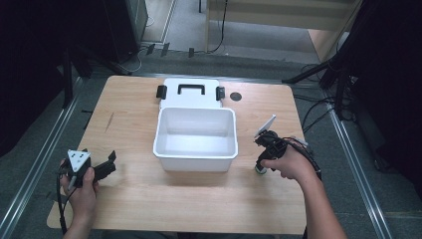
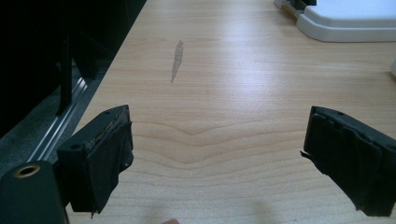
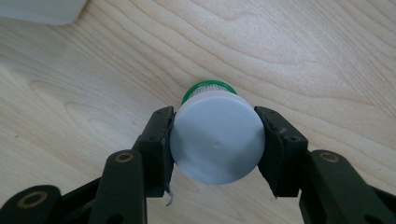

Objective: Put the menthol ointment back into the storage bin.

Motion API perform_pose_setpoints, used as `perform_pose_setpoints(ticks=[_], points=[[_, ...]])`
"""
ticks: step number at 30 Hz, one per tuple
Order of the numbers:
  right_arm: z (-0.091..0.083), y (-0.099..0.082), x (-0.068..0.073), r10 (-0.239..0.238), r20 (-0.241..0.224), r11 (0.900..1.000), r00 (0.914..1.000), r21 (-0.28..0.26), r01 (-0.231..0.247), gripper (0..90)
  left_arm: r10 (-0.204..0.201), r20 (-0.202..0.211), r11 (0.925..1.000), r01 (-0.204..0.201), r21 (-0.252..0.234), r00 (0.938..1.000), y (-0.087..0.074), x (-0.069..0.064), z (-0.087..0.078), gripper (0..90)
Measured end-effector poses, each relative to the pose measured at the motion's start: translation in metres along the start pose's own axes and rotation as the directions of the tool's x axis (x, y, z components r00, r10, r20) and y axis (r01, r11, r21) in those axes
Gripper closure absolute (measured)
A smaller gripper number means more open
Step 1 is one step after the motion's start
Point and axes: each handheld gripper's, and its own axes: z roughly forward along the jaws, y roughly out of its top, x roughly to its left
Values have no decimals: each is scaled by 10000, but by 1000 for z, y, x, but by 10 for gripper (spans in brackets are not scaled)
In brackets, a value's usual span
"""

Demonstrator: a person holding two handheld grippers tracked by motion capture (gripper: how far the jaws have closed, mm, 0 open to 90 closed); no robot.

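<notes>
A small bottle [image 3: 216, 140] with a white cap and a green band stands on the wooden table [image 1: 199, 199], to the right of the white box [image 1: 195, 148]. My right gripper [image 3: 217, 144] points down at it and is shut on its cap, both pads pressing the sides. In the high view the bottle [image 1: 260, 170] peeks out under the right hand and right gripper [image 1: 262, 162]. My left gripper [image 1: 107, 167] rests at the table's front left, held in the left hand. Its jaws stand wide open over bare wood, as the left gripper [image 2: 215, 163] view shows.
The open white box has its lid [image 1: 190, 92] with a black handle lying behind it. A small dark disc [image 1: 236, 96] lies at the back right. A grey streak [image 2: 176, 60] marks the wood on the left. Metal rails run along both sides of the table.
</notes>
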Motion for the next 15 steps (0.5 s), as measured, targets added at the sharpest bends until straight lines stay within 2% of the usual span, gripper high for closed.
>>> perform_pose_setpoints(ticks=[8, 15], points=[[-21, 6, 4, -241, -142, 9997, 9996, -10, 241, 517, -22, 48, 10000, 22, -20, 10000, 0, -1, 0, 88], [-37, 14, 7, -466, 1, 9989, 9989, -32, 466, 516, -122, 73, 9999, 122, -60, 9999, 0, 1, 0, 89]])
